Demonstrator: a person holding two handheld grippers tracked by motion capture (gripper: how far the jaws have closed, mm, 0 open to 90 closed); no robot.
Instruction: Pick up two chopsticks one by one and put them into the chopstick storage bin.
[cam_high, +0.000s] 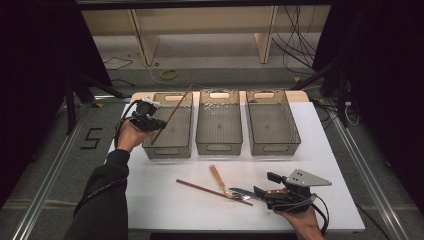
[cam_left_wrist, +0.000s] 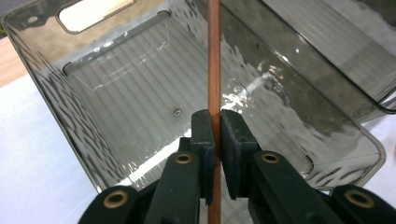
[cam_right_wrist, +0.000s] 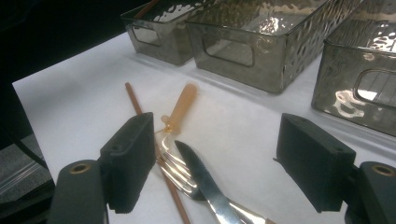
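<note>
My left gripper (cam_high: 156, 123) is shut on a brown chopstick (cam_high: 174, 111), which slants up over the left bin (cam_high: 167, 150). In the left gripper view both jaws pinch the chopstick (cam_left_wrist: 214, 56) above the ribbed floor of that bin (cam_left_wrist: 116, 107). My right gripper (cam_high: 265, 183) rests open at the table's front right. Between its wide-apart jaws lie a knife (cam_right_wrist: 201, 175) and the tines of a fork (cam_right_wrist: 177, 165) with a tan handle. A second chopstick (cam_right_wrist: 133, 98) passes under the fork. On the table the knife (cam_high: 243, 192), fork (cam_high: 218, 177) and chopstick (cam_high: 205, 189) form a small pile.
Three smoked see-through bins stand in a row on the white table (cam_high: 165, 205); the middle bin (cam_high: 219, 145) and right bin (cam_high: 275, 147) look empty. A person's sleeve (cam_high: 102, 200) comes in at the bottom left. Cables lie on the floor beyond the table.
</note>
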